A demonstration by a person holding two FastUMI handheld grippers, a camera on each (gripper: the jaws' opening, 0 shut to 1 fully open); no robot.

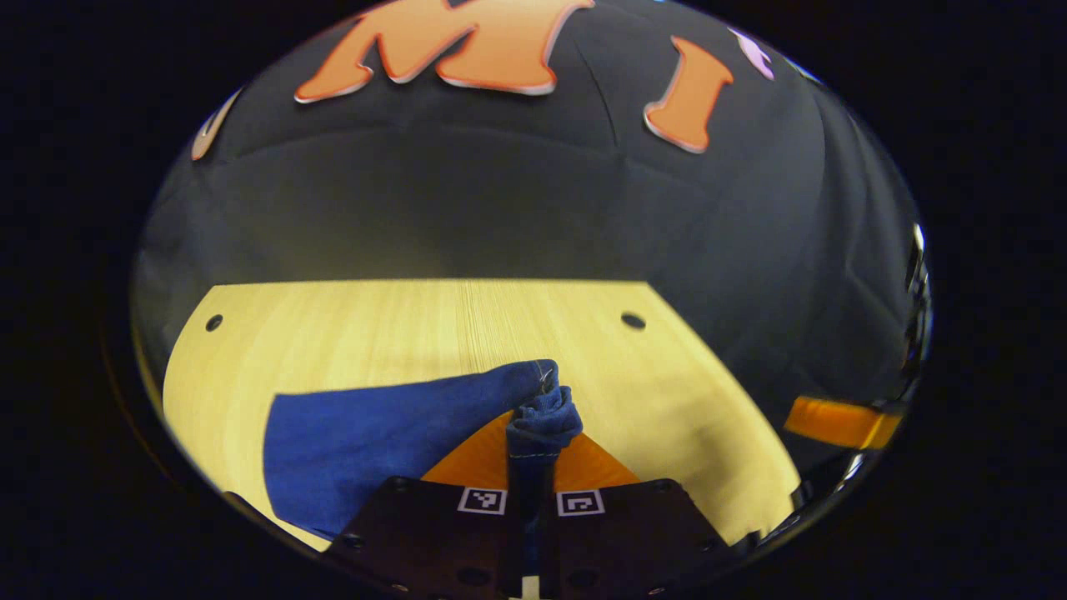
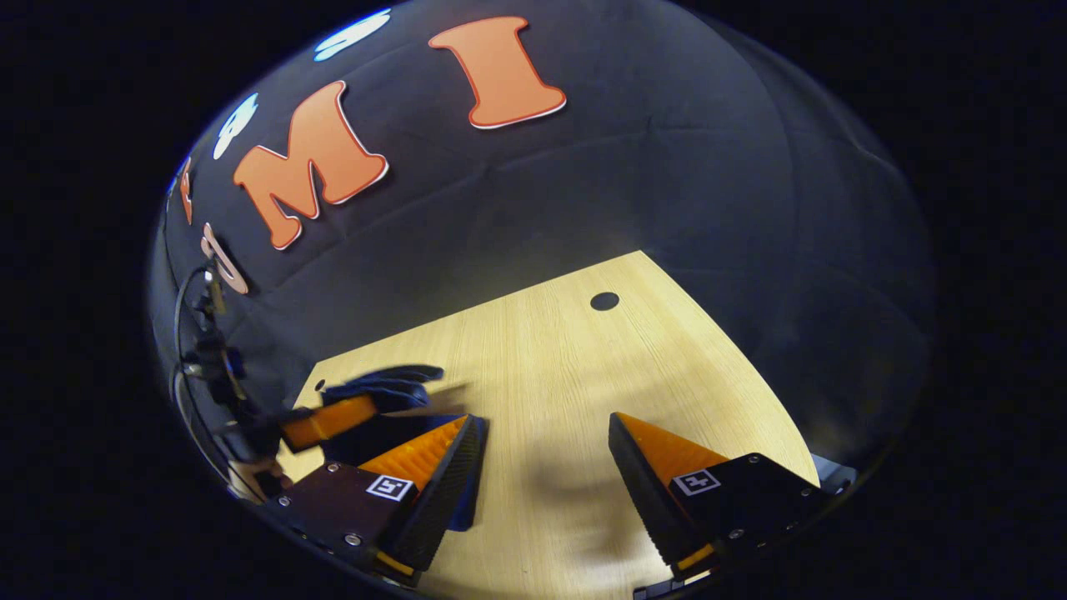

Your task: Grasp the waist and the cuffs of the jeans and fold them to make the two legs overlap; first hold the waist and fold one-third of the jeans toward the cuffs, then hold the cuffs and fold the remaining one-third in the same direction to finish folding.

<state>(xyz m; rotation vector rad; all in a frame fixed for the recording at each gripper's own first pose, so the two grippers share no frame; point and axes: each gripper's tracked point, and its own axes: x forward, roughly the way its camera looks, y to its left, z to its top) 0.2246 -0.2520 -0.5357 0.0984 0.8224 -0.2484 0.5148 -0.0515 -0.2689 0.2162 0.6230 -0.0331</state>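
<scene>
The pale, fine-grained wooden tabletop (image 1: 417, 325) carries the dark blue denim jeans (image 1: 367, 442), whose cloth lies flat toward the lower left in the left gripper view. Two small round dark holes (image 1: 633, 320) sit near the tabletop's far edge, well clear of the cloth. In that view the left claw (image 1: 533, 433) has its two orange, ribbed, wedge-shaped fingers (image 1: 475, 458) pressed together on a bunched, stitched edge of the jeans, which rises in a small crumpled knot between the tips. Each black finger mount bears a small square black-and-white marker tag (image 1: 482, 500); no readable writing shows on them.

In the right gripper view the right claw (image 2: 542, 450) stands spread wide, with bare tabletop (image 2: 542, 367) between its orange-faced, black-backed fingers (image 2: 658, 454) and nothing pinched. Its left finger lies over a dark blue edge of the jeans (image 2: 392, 385). Beyond, at the left edge, the left claw (image 2: 333, 419) shows as an orange bar with dark cloth at its tip, and black cables (image 2: 179, 333) loop behind it against the booth's black cloth wall (image 2: 667, 208).
</scene>
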